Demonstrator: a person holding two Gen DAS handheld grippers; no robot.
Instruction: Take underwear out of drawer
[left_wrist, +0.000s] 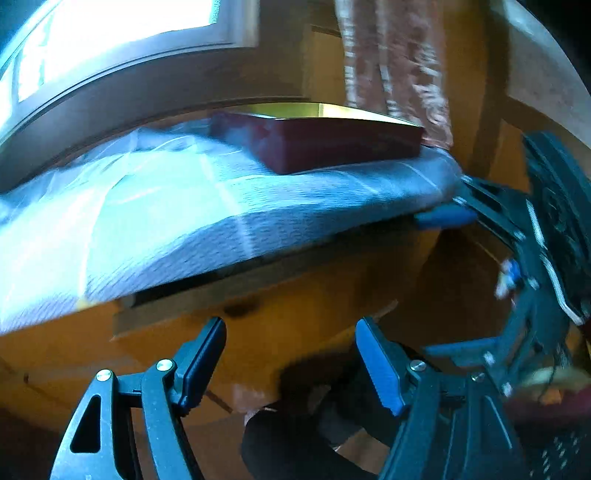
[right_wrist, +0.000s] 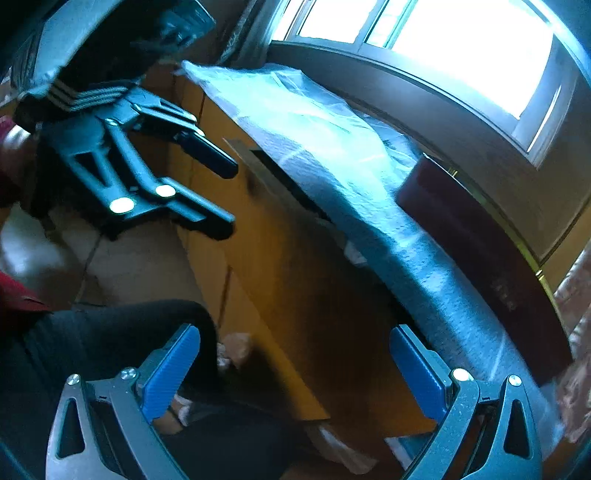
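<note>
Left gripper (left_wrist: 290, 354) and right gripper (right_wrist: 295, 363) both wide open, fingers empty, hovering before drawer (right_wrist: 295, 280), likely ready to reach in; drawer open a crack; underwear not visible, presumably inside.

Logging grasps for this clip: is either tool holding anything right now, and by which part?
Nothing is held. The left tool and the right tool are both open with empty gaps, in front of the wooden drawer.

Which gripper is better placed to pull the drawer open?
Probably the left gripper: its open jaws face the drawer front squarely. The right gripper, also open, sits off at the dresser corner, beside the cloth edge.
</note>
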